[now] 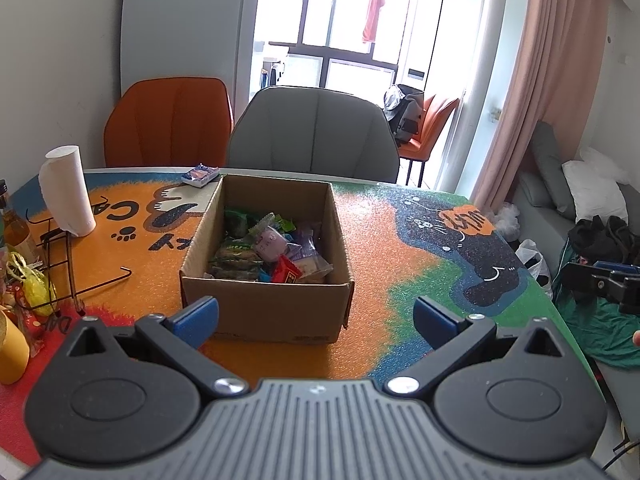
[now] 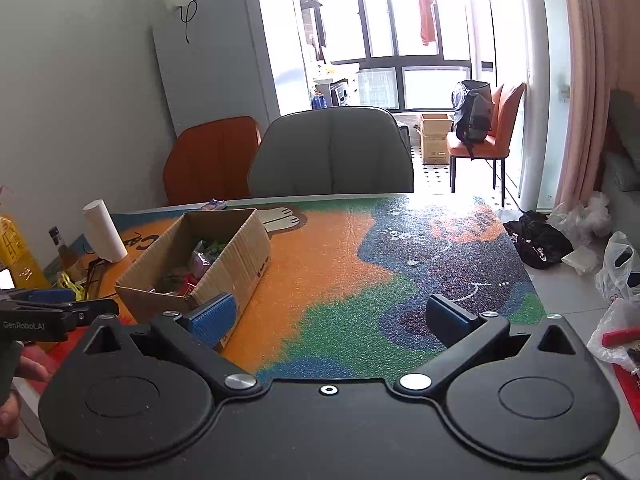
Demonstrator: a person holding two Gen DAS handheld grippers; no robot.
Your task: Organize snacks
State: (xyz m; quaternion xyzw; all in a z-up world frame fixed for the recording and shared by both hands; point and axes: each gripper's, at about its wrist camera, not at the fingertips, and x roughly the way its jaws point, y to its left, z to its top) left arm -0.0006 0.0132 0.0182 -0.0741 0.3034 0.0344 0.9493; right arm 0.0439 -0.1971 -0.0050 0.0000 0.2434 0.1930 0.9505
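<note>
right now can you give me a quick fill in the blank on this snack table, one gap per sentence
1. The snack packets lie inside an open ____ box.
2. The paper towel roll stands ____ on the table.
3. Both the left gripper and the right gripper have their fingers ____.
4. One small packet lies on the table outside the box, just in front of the ____ chair.

Missing words: cardboard; upright; open; grey

Open cardboard box (image 1: 264,308) sits upright on table, flaps absent. Assorted wrapped snacks (image 1: 268,248) piled inside. One blue snack packet (image 1: 200,175) lies outside, just behind box.
</note>
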